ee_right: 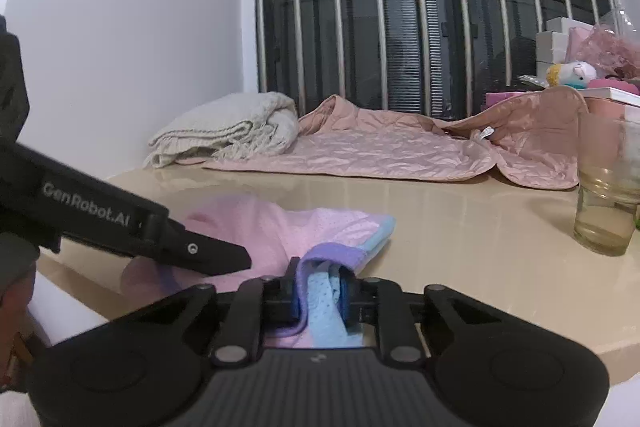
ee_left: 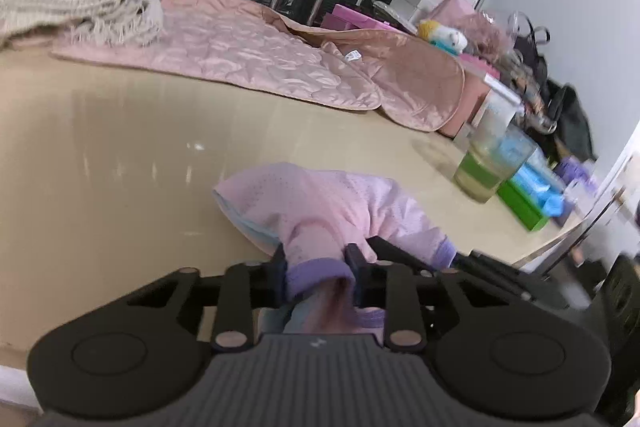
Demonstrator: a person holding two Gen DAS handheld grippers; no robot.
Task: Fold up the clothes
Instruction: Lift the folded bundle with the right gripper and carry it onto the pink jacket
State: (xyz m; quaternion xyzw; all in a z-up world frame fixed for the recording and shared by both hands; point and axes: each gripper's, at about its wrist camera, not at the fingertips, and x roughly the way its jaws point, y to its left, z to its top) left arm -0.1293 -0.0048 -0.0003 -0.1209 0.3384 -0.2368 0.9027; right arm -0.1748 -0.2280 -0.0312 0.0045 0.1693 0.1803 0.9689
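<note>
While both your left gripper (ee_left: 318, 267) and right gripper (ee_right: 320, 287) pinch the pink garment's (ee_left: 320, 207) purple hem, it lies bunched on the table (ee_left: 120, 147); folding seems barely begun.

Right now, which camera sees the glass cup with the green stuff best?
The left wrist view: the glass cup shows whole there, with the green stuff low inside, though blurry. In the right wrist view the glass cup sits at the picture's right edge, partly cut off, with hardly any green showing.
</note>
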